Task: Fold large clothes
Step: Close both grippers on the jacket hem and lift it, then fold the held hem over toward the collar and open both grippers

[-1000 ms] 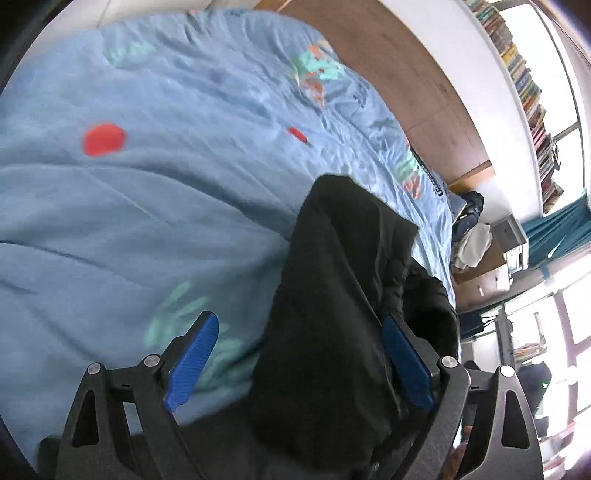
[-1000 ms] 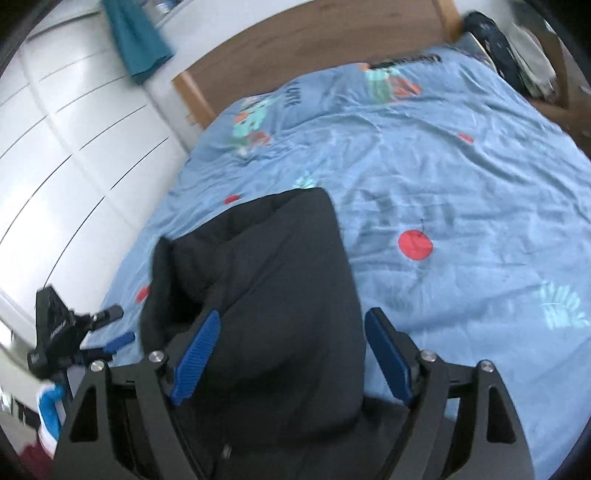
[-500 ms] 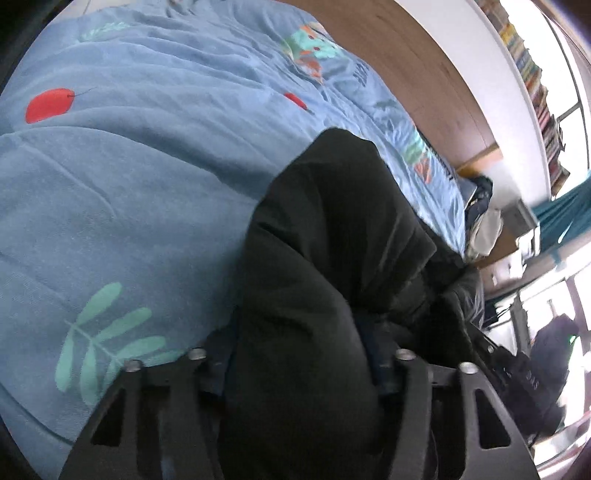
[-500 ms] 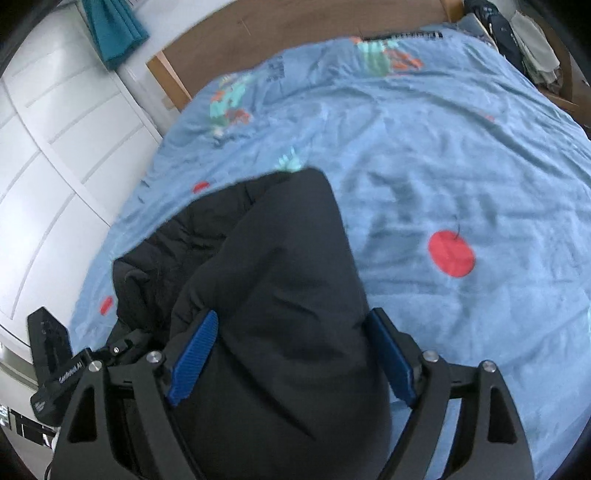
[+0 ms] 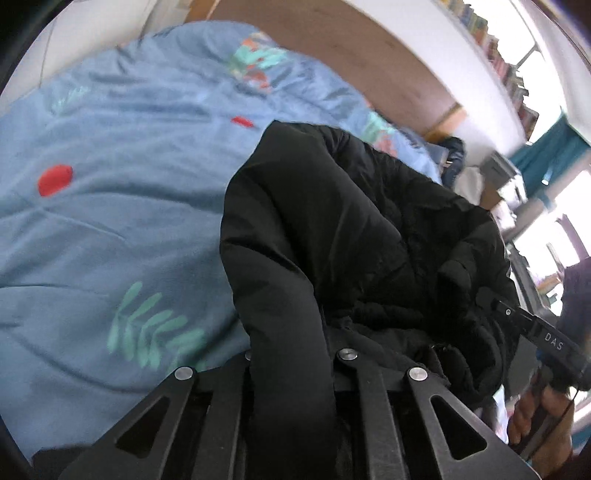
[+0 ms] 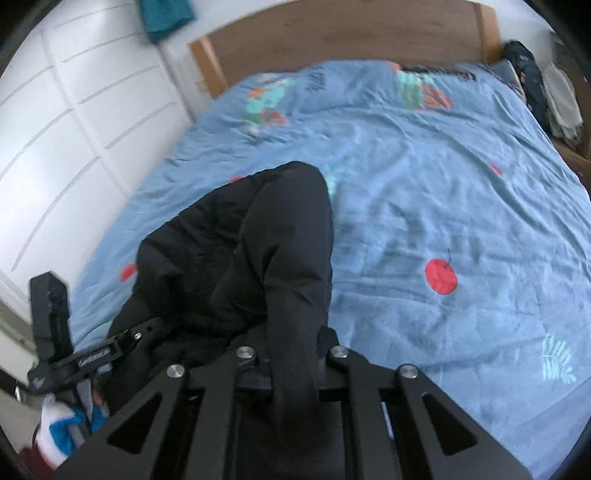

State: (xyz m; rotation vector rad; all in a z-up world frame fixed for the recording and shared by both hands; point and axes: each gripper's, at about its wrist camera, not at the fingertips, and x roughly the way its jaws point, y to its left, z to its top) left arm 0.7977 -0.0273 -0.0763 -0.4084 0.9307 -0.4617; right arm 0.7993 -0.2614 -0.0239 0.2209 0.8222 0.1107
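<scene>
On the blue bed cover (image 6: pixel 443 192), near its foot edge, lies the black padded jacket (image 6: pixel 280 236), bunched. Both the left tool (image 5: pixel 291 369) and right tool (image 6: pixel 291 362) are clamped narrow on its folds. It looks soft, bulky, slippery; hems grip best.

Matt black padded jacket (image 6: pixel 280 236) on wrinkled blue cotton-like duvet (image 6: pixel 443 192); smooth wooden headboard (image 6: pixel 332 40).

1 black jacket (image 6: pixel 280 251) on 1 bed (image 6: pixel 461 192). 2 grippers: left (image 5: pixel 291 363), right (image 6: pixel 293 354). 1 wooden headboard (image 6: pixel 332 40). 1 teal cloth (image 6: pixel 166 14) at top-left. Approx. 4 red dots on cover.
</scene>
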